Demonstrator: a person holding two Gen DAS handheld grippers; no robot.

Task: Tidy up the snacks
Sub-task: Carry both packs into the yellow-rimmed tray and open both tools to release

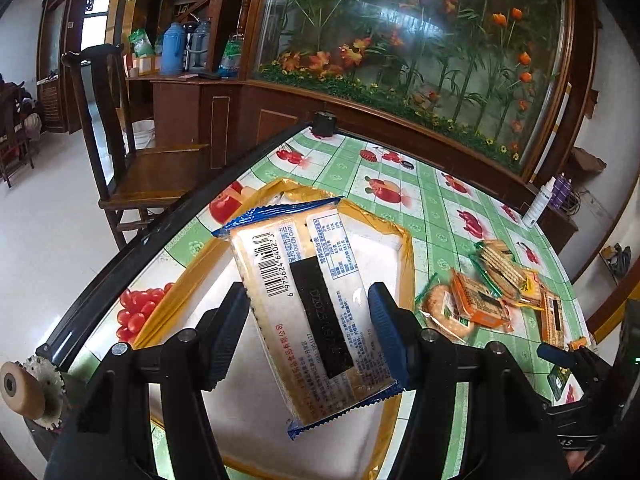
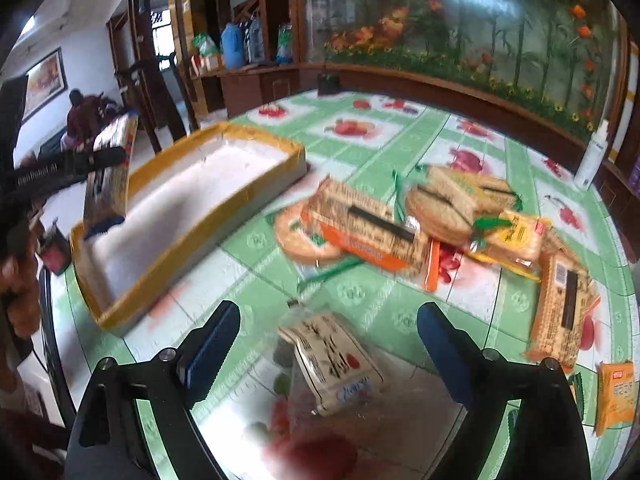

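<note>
My left gripper (image 1: 310, 296) is shut on a blue-edged cracker packet (image 1: 304, 264), barcode side up, and holds it above the white tray with a yellow rim (image 1: 407, 264). The right wrist view shows that packet (image 2: 108, 172) hanging over the left end of the tray (image 2: 264, 134). My right gripper (image 2: 328, 316) stands open over a small, blurred packet (image 2: 332, 356) that lies on the cloth between the fingers, with neither pad touching it. A loose pile of orange and yellow biscuit packets (image 2: 380, 232) lies right of the tray, also seen from the left wrist (image 1: 480, 296).
The round table has a green fruit-print cloth (image 1: 440, 208) and a dark raised edge. A white spray bottle (image 2: 592, 156) stands at the far right and a black cylinder (image 1: 324, 124) at the far edge. A wooden chair (image 1: 132, 176) stands left of the table; a flower display cabinet rises behind.
</note>
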